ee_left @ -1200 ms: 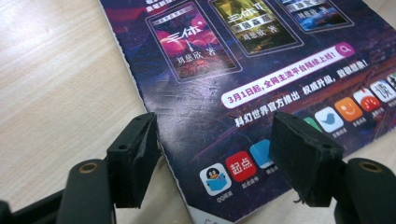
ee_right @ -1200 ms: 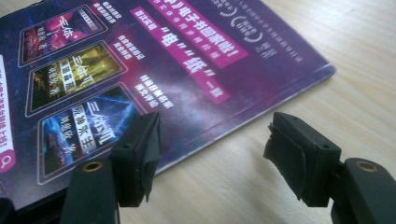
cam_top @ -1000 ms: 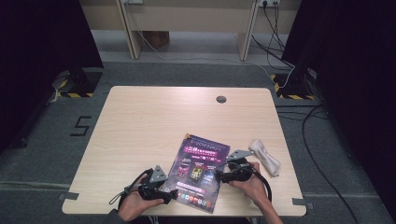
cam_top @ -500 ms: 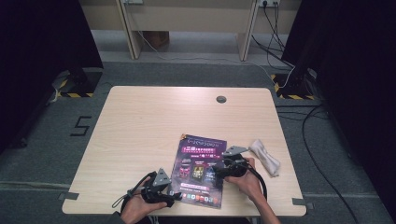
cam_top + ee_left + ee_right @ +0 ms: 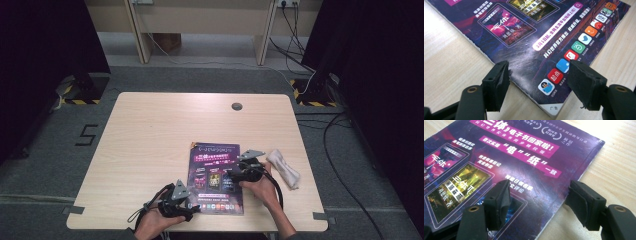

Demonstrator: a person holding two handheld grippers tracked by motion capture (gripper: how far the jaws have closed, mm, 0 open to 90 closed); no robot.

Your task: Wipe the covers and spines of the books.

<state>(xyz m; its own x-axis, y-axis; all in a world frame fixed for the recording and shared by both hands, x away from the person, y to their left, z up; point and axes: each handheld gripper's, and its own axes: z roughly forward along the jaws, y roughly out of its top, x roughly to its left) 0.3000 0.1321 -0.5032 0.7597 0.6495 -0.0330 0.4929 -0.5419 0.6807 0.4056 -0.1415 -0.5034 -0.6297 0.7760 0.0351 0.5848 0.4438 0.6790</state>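
Magazine: glossy purple printed magazine point(image 5: 216, 175) flat on pale wooden bench point(image 5: 150, 135), under both grippers.
Left gripper point(image 5: 192, 207): jaws apart, astride its near corner.
Right gripper point(image 5: 231, 172): jaws apart, astride its side edge.

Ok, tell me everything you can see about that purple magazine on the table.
The magazine lies flat and closed on the pale wooden table, near its front edge, slightly skewed. Its glossy cover is dark purple with magenta banners, white Chinese text, framed cover pictures and a row of coloured app icons along the bottom; the surface looks scuffed and creased. The left gripper straddles its lower left corner with open jaws; the right gripper straddles its right edge, also open. Whether the jaw tips touch the cover I cannot tell.
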